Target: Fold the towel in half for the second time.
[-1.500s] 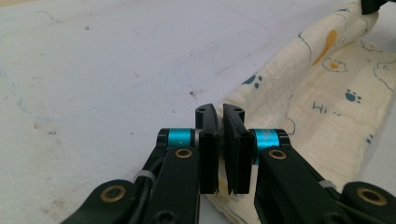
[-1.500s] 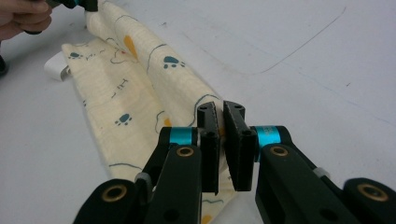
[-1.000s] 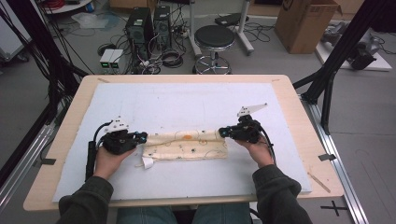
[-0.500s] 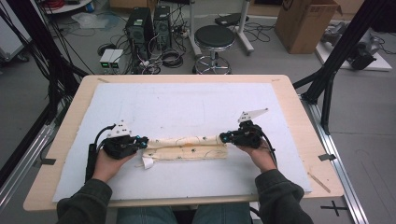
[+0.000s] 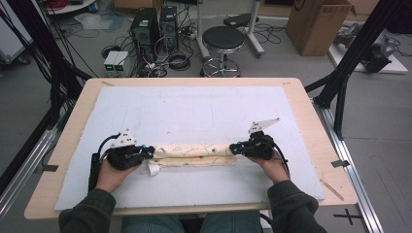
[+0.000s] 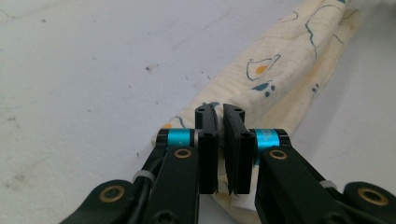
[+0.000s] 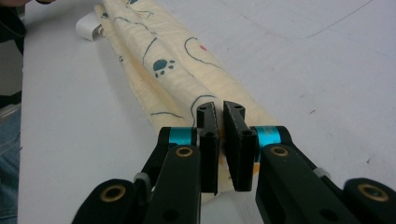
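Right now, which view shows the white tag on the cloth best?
The high view: the white tag sticks out below the folded cloth by the left gripper. The right gripper view shows it small and far off at the cloth's far end. The left gripper view gives printed cloth at its jaws.

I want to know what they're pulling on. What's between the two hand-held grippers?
In the high view, a long cream cloth with blue and orange prints stretches between the left hand-held gripper and the right hand-held gripper, each clamped on one end.
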A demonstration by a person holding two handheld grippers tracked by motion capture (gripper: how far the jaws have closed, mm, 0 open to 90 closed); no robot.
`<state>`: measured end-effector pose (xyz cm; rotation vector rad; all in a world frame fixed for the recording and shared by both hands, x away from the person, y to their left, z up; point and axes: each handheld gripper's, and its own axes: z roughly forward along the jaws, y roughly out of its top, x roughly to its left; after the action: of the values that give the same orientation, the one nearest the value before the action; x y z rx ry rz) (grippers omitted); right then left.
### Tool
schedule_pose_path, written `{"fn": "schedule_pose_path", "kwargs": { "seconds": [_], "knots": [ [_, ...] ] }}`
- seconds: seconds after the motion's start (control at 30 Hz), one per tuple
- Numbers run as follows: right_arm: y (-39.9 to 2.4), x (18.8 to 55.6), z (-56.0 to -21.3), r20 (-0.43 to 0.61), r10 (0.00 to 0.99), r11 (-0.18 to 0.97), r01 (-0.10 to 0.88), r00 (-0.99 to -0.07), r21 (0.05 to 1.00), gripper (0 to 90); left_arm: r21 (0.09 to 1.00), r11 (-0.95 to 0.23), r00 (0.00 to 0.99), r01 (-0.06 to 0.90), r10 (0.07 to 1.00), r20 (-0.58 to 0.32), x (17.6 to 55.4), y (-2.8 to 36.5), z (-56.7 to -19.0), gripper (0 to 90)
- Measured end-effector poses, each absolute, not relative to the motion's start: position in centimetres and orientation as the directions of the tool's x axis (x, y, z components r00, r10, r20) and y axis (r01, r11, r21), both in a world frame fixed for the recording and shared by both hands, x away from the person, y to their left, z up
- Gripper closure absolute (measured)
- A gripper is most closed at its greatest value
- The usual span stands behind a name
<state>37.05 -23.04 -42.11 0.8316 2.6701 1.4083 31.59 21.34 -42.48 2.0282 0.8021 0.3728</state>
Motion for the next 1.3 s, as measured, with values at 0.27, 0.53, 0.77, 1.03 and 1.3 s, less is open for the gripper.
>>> {"fn": "schedule_pose_path", "kwargs": {
  "seconds": [0.27, 0.53, 0.77, 1.03, 1.3],
  "knots": [
    [-23.0, 36.5, -42.7, 0.234, 0.453, 0.470, 0.453, -0.860, 0.757, 84.3, 0.827, -0.391, 0.748, 0.404, 0.662, -0.053, 31.2, 21.4, -42.9, 84.1],
    [-23.0, 36.0, -43.2, 0.235, 0.444, 0.482, 0.452, -0.864, 0.751, 83.6, 0.818, -0.407, 0.756, 0.405, 0.652, -0.050, 30.7, 21.5, -43.3, 83.7],
    [-23.1, 35.6, -43.5, 0.249, 0.442, 0.480, 0.462, -0.862, 0.746, 80.1, 0.812, -0.419, 0.764, 0.406, 0.643, -0.050, 30.3, 21.4, -43.6, 81.3],
    [-23.5, 35.3, -42.3, 0.271, 0.413, 0.416, 0.445, -0.869, 0.793, 60.0, 0.850, -0.351, 0.775, 0.393, 0.624, -0.100, 29.9, 21.6, -42.3, 56.1],
    [-21.8, 35.5, -40.5, 0.255, 0.400, 0.410, 0.421, -0.880, 0.809, 63.6, 0.869, -0.341, 0.796, 0.358, 0.598, -0.094, 30.5, 19.8, -40.7, 54.0]
  ]
}}
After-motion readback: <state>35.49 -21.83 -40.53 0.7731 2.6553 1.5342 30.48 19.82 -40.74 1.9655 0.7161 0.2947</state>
